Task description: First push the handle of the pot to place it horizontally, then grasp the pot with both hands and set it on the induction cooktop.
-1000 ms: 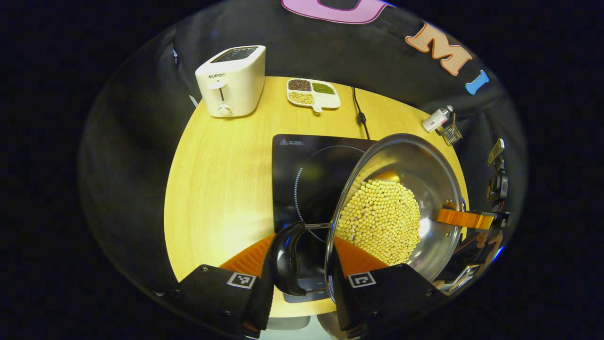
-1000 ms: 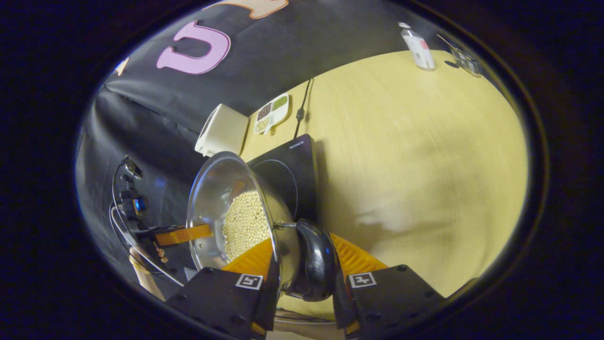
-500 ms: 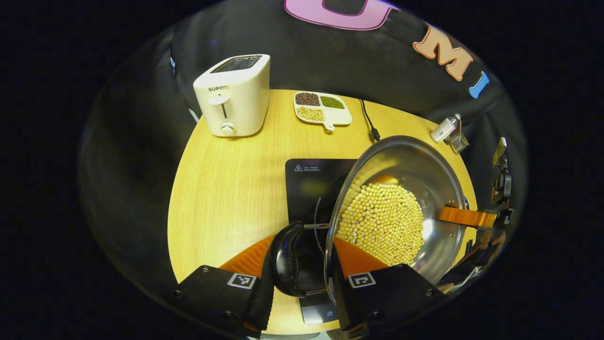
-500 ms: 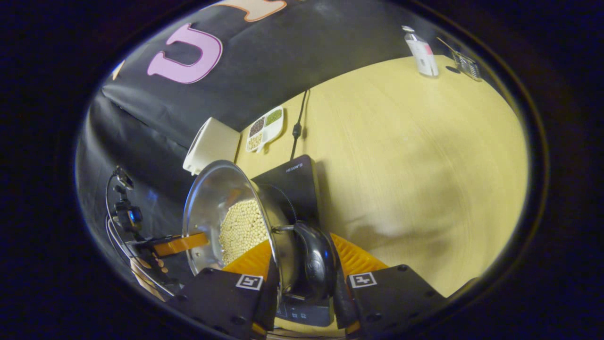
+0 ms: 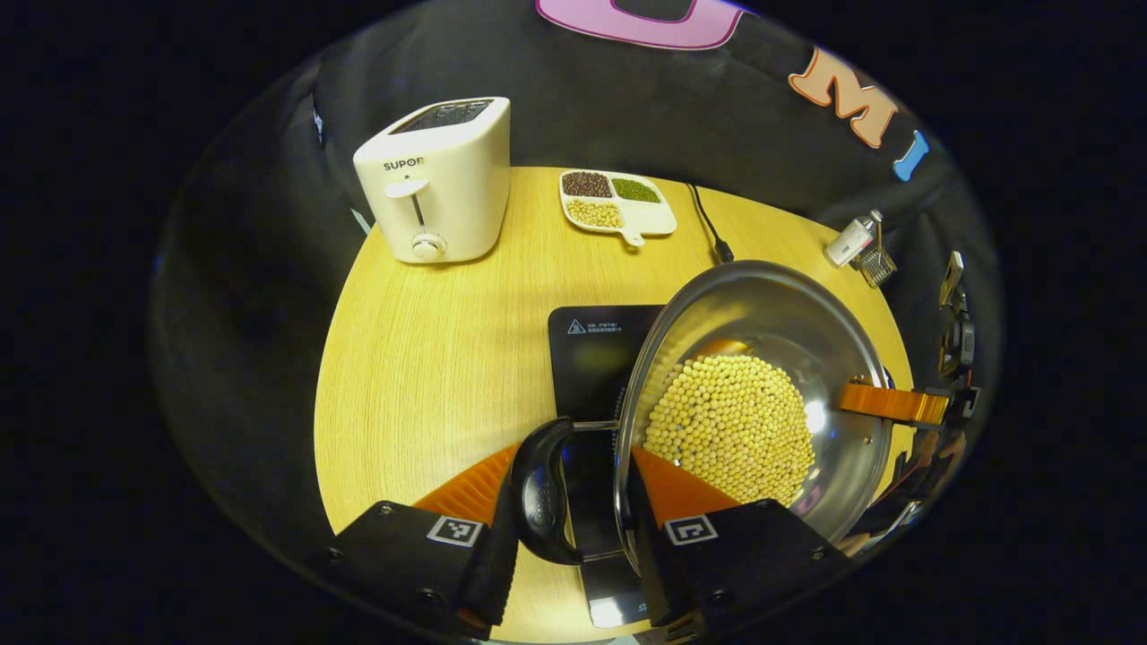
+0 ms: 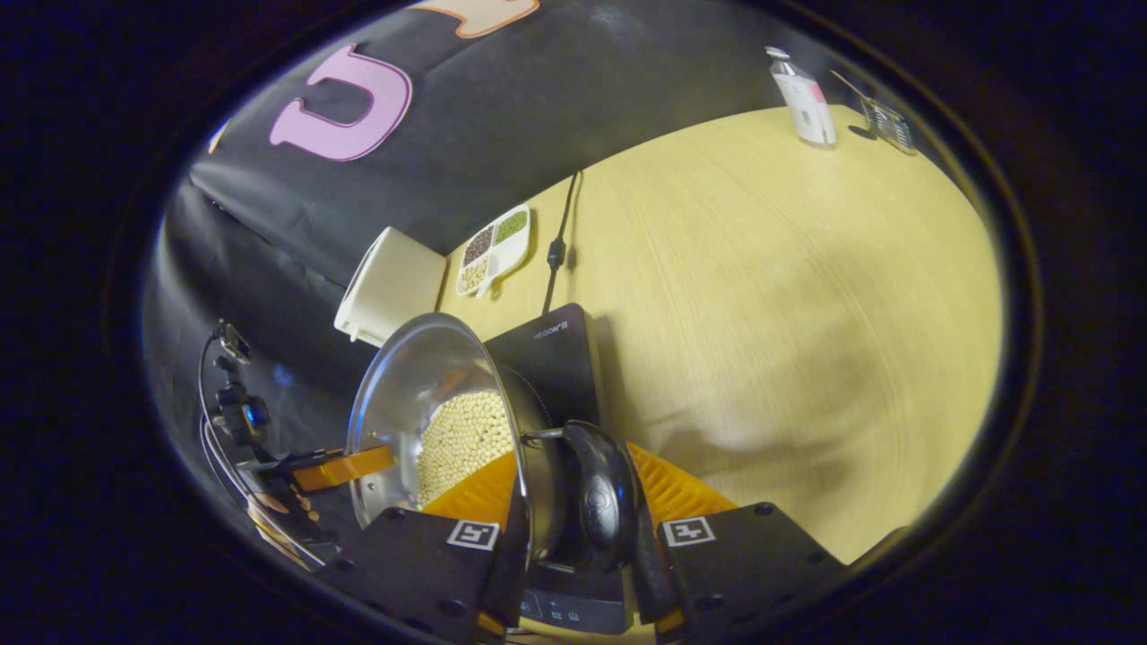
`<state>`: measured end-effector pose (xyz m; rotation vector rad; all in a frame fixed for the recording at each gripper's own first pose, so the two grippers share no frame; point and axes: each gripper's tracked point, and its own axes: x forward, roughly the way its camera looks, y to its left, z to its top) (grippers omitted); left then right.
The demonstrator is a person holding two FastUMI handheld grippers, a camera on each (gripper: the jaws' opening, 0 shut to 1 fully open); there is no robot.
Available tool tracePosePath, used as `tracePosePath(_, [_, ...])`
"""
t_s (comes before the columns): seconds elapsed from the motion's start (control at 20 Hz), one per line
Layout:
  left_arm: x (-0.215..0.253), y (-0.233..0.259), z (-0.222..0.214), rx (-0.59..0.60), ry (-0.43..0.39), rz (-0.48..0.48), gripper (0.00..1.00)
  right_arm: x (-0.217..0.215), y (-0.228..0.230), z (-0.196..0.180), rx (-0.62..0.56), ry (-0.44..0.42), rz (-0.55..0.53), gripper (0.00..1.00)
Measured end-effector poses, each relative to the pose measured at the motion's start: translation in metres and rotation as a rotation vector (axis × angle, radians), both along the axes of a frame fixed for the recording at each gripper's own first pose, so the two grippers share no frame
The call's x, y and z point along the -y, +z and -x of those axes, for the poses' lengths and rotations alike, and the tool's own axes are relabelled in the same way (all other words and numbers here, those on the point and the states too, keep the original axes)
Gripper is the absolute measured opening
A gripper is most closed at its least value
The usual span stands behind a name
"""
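Note:
A steel pot (image 5: 780, 305) holding soybeans (image 5: 730, 421) hangs over the black induction cooktop (image 5: 596, 345). In the left gripper view, my left gripper (image 5: 575, 452) is shut on the pot's near black handle (image 5: 542, 493), and the right gripper (image 5: 892, 405) grips the far rim. In the right gripper view, my right gripper (image 6: 573, 457) is shut on the other black handle (image 6: 600, 502), with the pot (image 6: 421, 367) to its left over the cooktop (image 6: 556, 354) and the left gripper (image 6: 345, 468) on the far side. Whether the pot touches the cooktop is hidden.
On the round wooden table (image 5: 421, 358) a white toaster (image 5: 435, 179) stands at the back left beside a divided dish of beans (image 5: 616, 199). The cooktop's cord (image 5: 708, 228) runs back. A small bottle (image 5: 851, 242) and a wire utensil (image 5: 876, 265) sit at the far right edge.
Both grippers have carried the pot forward over the table. The cooktop now lies further beneath the pot, and the toaster and dish look closer.

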<state>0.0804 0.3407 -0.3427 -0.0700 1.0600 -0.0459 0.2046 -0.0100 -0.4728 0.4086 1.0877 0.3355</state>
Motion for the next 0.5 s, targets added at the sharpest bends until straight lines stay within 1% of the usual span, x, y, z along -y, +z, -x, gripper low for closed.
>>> tracePosePath(0.05, [-0.0004,-0.0013,0.0015,-0.006,0.000,0.001,0.61,-0.0004,-0.0001,-0.0004,-0.001,0.001,-0.001,0.51])
tracePosePath(0.15, [-0.0005,-0.0011,0.0000,0.000,-0.002,0.002,0.61,-0.0009,-0.0012,0.0010,0.000,0.009,0.000,0.51])
tracePosePath(0.2, [-0.0006,-0.0009,-0.0001,0.002,-0.002,0.003,0.61,0.0002,0.0003,0.0012,0.002,0.008,0.000,0.48])
tracePosePath(0.5, [-0.0007,-0.0015,0.0009,0.017,0.026,0.016,0.63,-0.0006,-0.0004,-0.0004,0.004,0.008,0.000,0.48])
